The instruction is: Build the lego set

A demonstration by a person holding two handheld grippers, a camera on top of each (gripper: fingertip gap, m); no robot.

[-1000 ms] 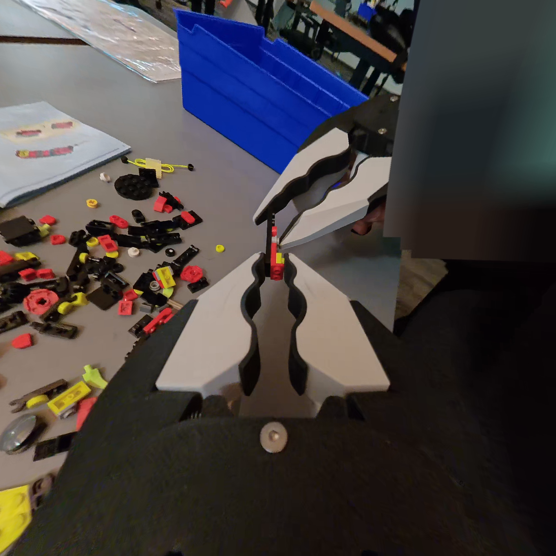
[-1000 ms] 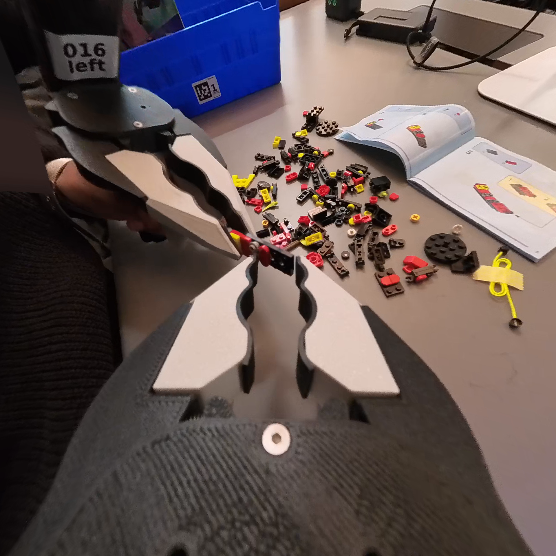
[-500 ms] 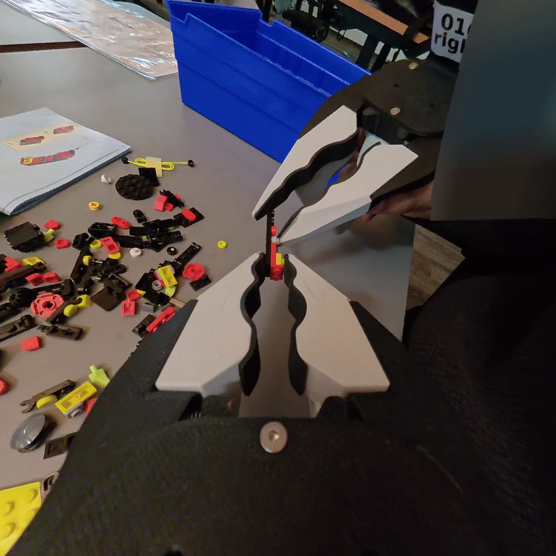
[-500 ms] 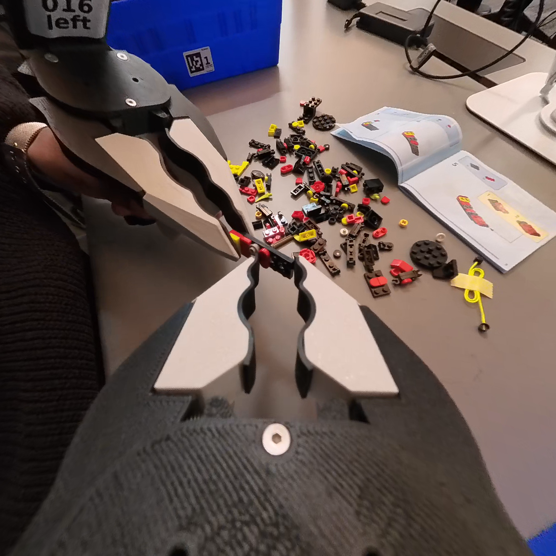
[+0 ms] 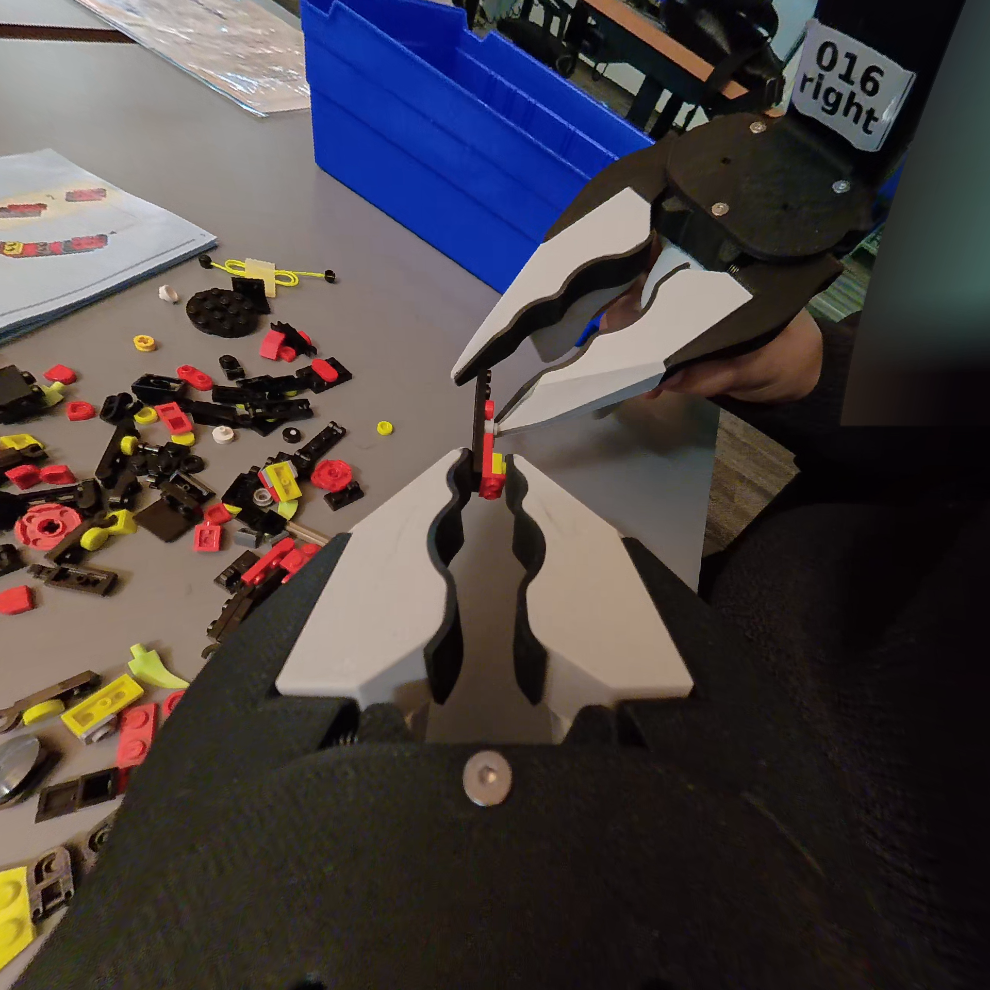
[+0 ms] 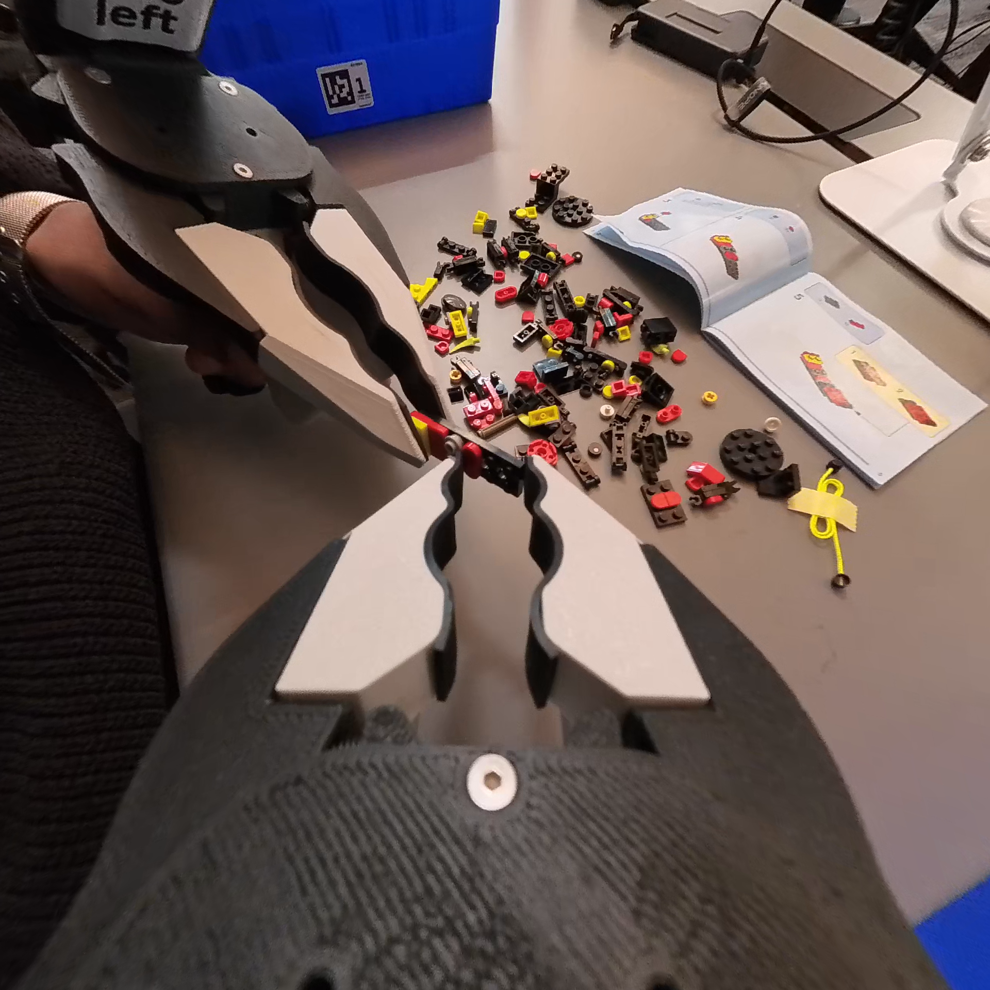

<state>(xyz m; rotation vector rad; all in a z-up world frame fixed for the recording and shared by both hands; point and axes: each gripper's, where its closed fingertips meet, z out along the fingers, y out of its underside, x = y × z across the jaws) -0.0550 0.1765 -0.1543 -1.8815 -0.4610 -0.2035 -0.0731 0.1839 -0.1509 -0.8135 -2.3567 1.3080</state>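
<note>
A small lego assembly (image 5: 488, 467), a black plate with red and yellow pieces on it, is held in the air between both grippers, above the table's near edge. My left gripper (image 5: 485, 462) is shut on its red and yellow end. My right gripper (image 5: 478, 404) comes in from the upper right and is shut on the black plate's other end. In the right wrist view, my right gripper (image 6: 490, 467) clamps the black plate (image 6: 501, 470), and my left gripper (image 6: 432, 438) comes in from the upper left, on the red and yellow end.
Several loose black, red and yellow pieces (image 5: 177, 444) (image 6: 562, 364) lie spread on the grey table. An open instruction booklet (image 6: 803, 321) (image 5: 64, 241) lies beyond them. A blue bin (image 5: 455, 134) stands at the back. A yellow string (image 6: 825, 514) and a black round plate (image 6: 750, 450) lie near the booklet. My left and right fingertips are right by each other.
Both grippers keep their hold on the assembly. The pair has risen slightly and the views tilt more down over the table. The pieces on the table have not moved.
</note>
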